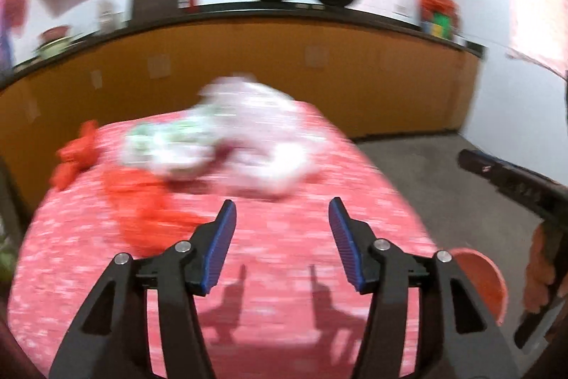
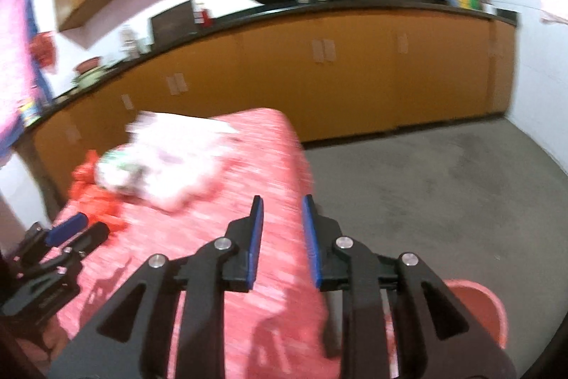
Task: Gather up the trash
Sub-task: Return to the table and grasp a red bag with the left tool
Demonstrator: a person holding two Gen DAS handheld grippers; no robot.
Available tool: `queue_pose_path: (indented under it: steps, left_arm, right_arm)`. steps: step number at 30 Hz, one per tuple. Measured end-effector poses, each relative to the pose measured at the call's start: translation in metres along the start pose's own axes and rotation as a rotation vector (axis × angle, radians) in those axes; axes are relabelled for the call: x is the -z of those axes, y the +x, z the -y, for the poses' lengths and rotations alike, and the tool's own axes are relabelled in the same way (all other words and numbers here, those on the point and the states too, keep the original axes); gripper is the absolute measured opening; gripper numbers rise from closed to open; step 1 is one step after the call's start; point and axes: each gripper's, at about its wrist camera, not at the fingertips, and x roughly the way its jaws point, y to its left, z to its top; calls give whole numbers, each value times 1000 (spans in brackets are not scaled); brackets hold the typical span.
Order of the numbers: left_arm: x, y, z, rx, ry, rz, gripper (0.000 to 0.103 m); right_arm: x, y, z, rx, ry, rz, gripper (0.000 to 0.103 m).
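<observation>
Landmark: desk with red cloth
Trash: white and green crumpled wrappers lie in a heap at the desk's far end; red scraps lie beside them, toward the desk's left edge
Bucket: red, on the floor by the desk's near right corner; contents hidden
Left hand-held gripper: jaws well apart, nothing between them, over the desk's near half, short of the heap
Right hand-held gripper: jaws narrowly parted, empty, over the desk's right edge
Progress: no trash is held; the heap and scraps remain on the desk, so most collecting seems left
</observation>
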Motion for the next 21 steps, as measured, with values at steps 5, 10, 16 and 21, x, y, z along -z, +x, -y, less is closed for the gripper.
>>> queue_pose_path:
  steps: [5,10,16,21]
  left_arm:
    - [-7,0,-70,-102,-94,8,60]
    - [-3,-4,-107,-130,-125,8,63]
    - [-3,3,-122,-116,-161,-3,64]
    - [-4,12,-128,-95,-175,-18,66]
  right_arm:
    - [-25,36,-78,-117,-56,-6,34]
    - [-45,74,-121,-134,-60,-21,40]
    - [-54,117,-154,-82,-109,-53,48]
    - [-48,144,-156,-17,-122,-110,22]
